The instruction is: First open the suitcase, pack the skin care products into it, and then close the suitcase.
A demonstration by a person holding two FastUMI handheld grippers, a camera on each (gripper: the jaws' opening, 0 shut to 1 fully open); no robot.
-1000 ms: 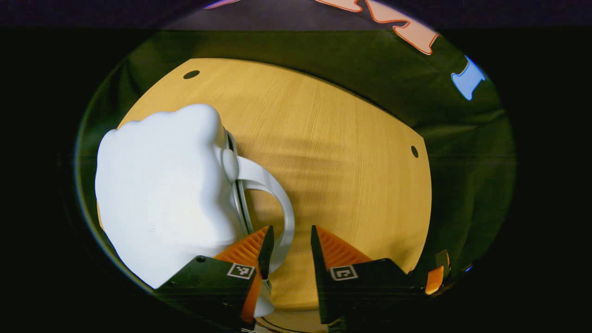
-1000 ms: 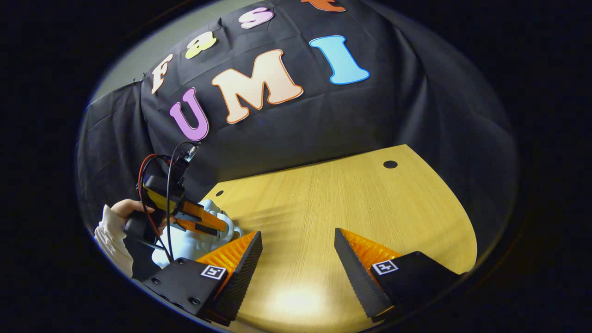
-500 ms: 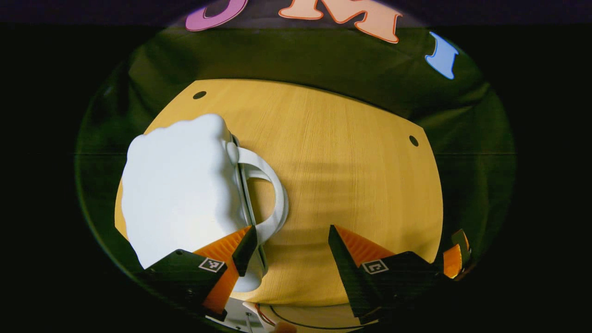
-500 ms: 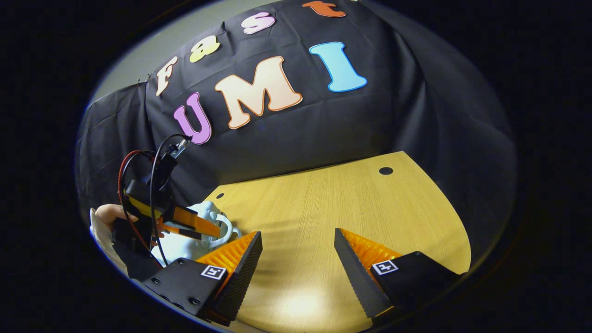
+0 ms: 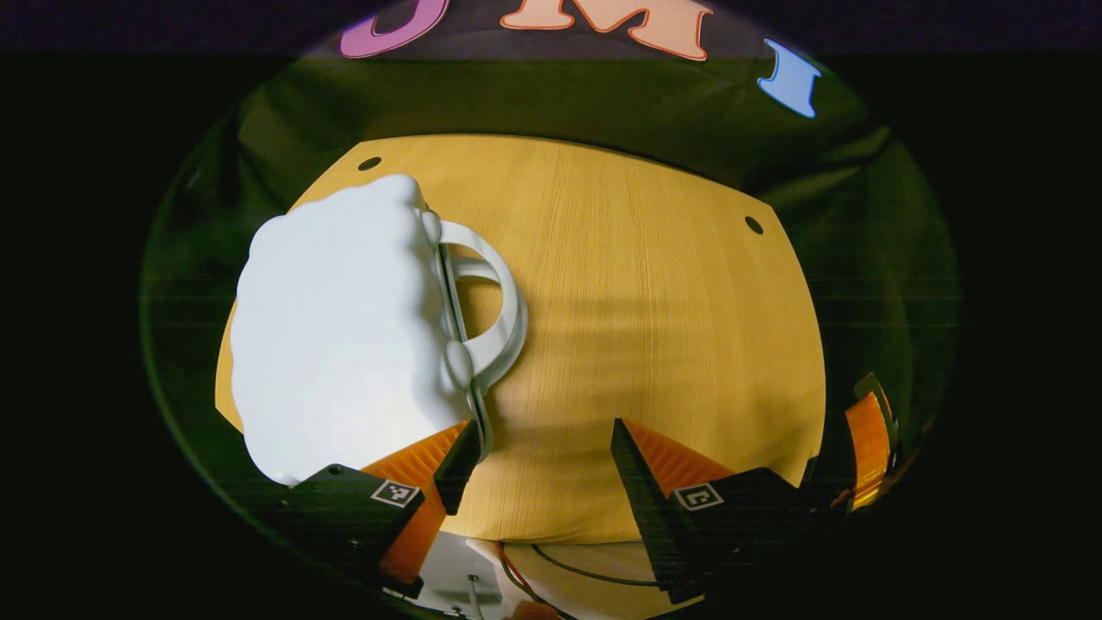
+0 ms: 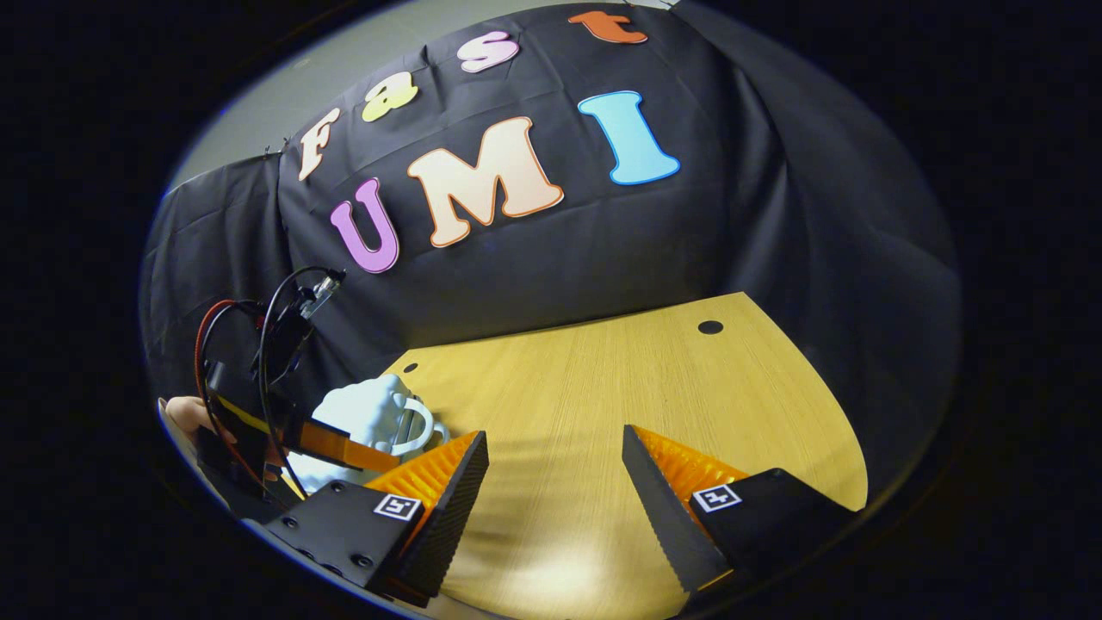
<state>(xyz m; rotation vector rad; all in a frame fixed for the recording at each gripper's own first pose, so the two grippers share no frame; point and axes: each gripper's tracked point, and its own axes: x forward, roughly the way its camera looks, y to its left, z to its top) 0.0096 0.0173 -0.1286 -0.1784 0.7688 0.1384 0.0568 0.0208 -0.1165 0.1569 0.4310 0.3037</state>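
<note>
Left gripper view: the left gripper point(image 5: 538, 448) hangs over a wooden table point(image 5: 654, 327) with its 2 orange fingers spread apart and nothing between them. The white suitcase point(image 5: 340, 319) lies closed on the table at about 9 o'clock from the table's middle, its lumpy shell facing up and its metal seam running along the side toward the table's centre. The looped white handle point(image 5: 504, 306) projects from that seam at 3 o'clock of the shell. The tip of the finger point(image 5: 448, 452) at 7 o'clock lies just beside the lower end of the seam; contact cannot be told. The other gripper's orange edge shows at 4 o'clock.

Right gripper view: the right gripper point(image 6: 555, 469) is held above bare table point(image 6: 620, 396), its 2 fingers wide apart and empty. At 8 o'clock the suitcase point(image 6: 366, 413) rests near the table's edge, with the left gripper point(image 6: 331, 443) and a person's hand point(image 6: 185, 415) just beside it. Red and black cables point(image 6: 258, 344) loop up from that gripper.
</note>
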